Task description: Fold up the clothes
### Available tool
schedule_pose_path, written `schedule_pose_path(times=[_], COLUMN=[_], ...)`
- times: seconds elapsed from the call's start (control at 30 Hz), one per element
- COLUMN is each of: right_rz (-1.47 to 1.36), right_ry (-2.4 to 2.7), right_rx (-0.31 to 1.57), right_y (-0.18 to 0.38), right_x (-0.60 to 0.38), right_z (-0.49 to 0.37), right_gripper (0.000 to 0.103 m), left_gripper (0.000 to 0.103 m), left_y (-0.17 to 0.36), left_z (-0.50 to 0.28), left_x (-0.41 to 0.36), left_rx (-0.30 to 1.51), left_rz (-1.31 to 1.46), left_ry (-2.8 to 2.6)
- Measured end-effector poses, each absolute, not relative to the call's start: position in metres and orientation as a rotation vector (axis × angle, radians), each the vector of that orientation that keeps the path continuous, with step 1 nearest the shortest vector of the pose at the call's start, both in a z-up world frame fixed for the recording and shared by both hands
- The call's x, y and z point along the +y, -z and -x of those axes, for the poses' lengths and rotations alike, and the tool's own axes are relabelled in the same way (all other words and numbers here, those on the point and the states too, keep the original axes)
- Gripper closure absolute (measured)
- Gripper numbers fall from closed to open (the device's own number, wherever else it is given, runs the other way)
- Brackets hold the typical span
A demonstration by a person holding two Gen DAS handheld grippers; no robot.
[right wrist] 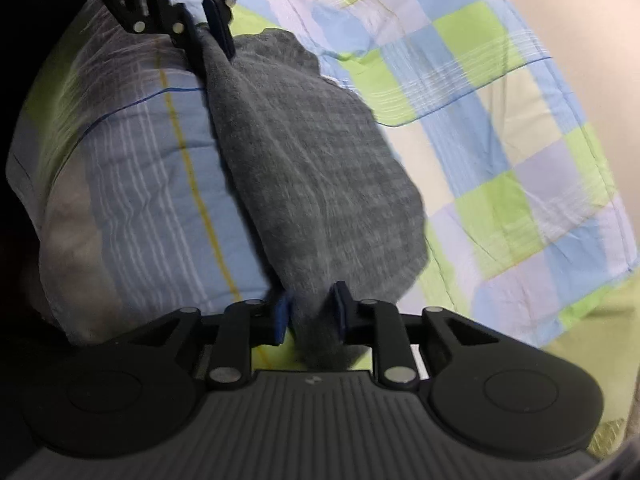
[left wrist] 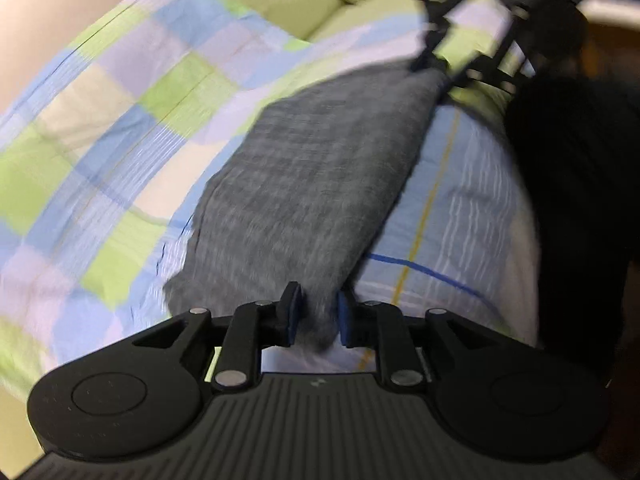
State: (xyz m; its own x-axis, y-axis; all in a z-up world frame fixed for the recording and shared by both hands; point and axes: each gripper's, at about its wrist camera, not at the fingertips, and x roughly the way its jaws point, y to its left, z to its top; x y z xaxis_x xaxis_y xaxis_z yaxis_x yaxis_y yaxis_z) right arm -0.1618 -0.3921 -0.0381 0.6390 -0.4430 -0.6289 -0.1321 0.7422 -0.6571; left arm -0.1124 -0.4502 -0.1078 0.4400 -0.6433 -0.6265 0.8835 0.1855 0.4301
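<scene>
Both grippers are clamped on the same piece. In the left wrist view the left gripper (left wrist: 316, 316) sits at bottom centre with its blue pads narrowed onto a bunched end of the grey knit garment (left wrist: 312, 184). The right wrist view shows the same thing: the right gripper (right wrist: 310, 312) is pinching the other end, low in the frame.

From there the cloth runs up and away as a stretched band. In the left view it ends at the other gripper, upper right; in the right view, at the one in the upper left. So it's strung between the two tools over the checked bedsheet (left wrist: 120, 128), sagging toward the middle.

Handling-wise I'd guess it's light, soft and floppy, with a fuzzy texture that shouldn't slip much. It gathers into a wad at each pinch, so corners or a hem look like the better places to grab for a clean fold. Can't tell what garment it is, since both views are blurred.
</scene>
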Motion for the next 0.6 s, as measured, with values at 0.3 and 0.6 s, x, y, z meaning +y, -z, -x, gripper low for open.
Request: schedule_pose_path(times=[0.3,0.6], right_rz=[0.320,0.323], right_ry=[0.404,0.365], right_rx=[0.714,0.628], right_y=[0.012,0.007], right_x=[-0.375,-0.339], right_z=[0.215,0.202], right_gripper=[0.059,0.015], left_gripper=[0.058,0.046], left_y=[0.091,0.069], left_z=[0.102,0.097], left_x=[-0.416,-0.382], left_rx=[0.432,0.483], left_rz=[-0.593,-0.448], left_ry=[0.968,0.909])
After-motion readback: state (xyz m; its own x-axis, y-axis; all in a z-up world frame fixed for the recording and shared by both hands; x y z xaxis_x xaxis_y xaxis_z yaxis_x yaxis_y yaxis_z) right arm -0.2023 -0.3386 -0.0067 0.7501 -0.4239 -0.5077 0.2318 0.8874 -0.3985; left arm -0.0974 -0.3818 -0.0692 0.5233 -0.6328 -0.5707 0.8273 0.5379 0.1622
